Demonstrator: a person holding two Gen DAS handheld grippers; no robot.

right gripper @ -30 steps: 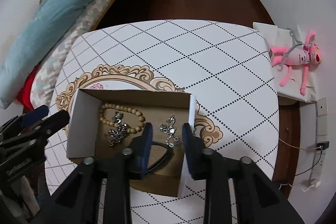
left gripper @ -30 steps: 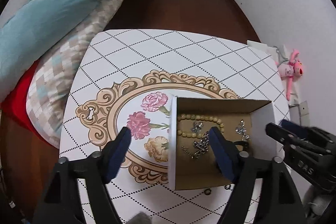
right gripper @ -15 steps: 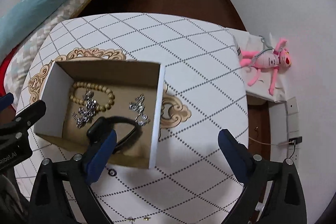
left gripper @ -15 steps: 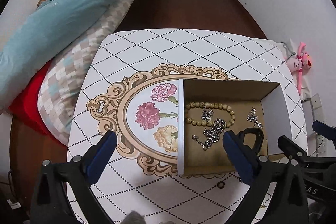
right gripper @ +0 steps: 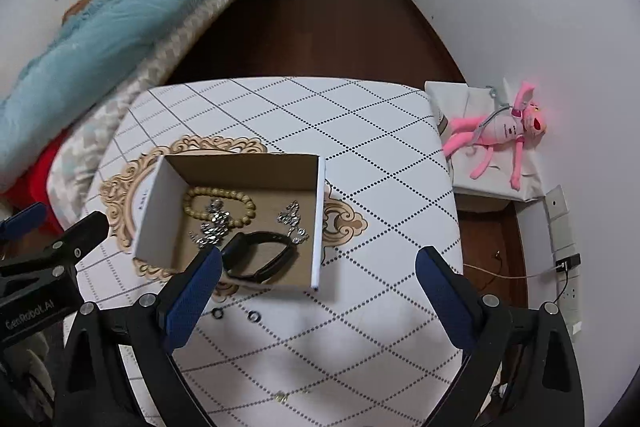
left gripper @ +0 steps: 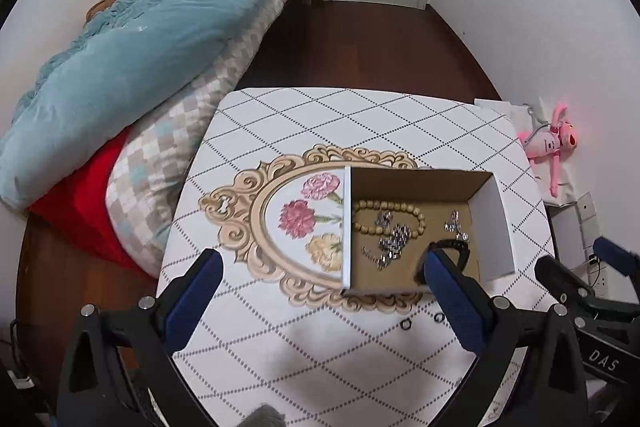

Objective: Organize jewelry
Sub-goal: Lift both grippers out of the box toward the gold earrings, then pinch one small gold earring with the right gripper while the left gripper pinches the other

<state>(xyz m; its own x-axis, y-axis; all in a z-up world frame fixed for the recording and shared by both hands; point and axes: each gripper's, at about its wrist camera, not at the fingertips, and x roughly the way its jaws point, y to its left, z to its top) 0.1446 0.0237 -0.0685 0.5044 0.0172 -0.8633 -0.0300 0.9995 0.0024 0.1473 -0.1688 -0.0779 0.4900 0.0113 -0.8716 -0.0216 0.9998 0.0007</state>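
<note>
Right wrist view: right gripper (right gripper: 318, 301) spread wide, nothing between its blue pads (right gripper: 192, 301), held above the near part of the table (right gripper: 380, 155). Left wrist view: left gripper (left gripper: 320, 301) likewise spread wide and empty, over the near left part of the same table.

Cardboard box (right gripper: 318, 219), open-topped, sits on the patterned tablecloth just ahead of both grippers, partly over the printed floral oval (left gripper: 304, 219). Inside the box:
- beaded bracelet (right gripper: 192, 195), tan beads, at the far left of the floor;
- silver chain (right gripper: 216, 223), bunched, lying across the bracelet's near side;
- silver earrings (right gripper: 292, 217), toward the right wall;
- black band (right gripper: 260, 255), looped, at the near side, its left end hidden behind the right gripper's left pad.

Outside the box, on the cloth just in front of its near wall: two small dark rings (right gripper: 236, 315), side by side, apart from each other. Nearer the camera, a small gold-coloured piece (right gripper: 281, 395); too small to identify.

Beyond the table's right edge: pink plush toy (right gripper: 496, 131) lying on a white surface by the wall.
</note>
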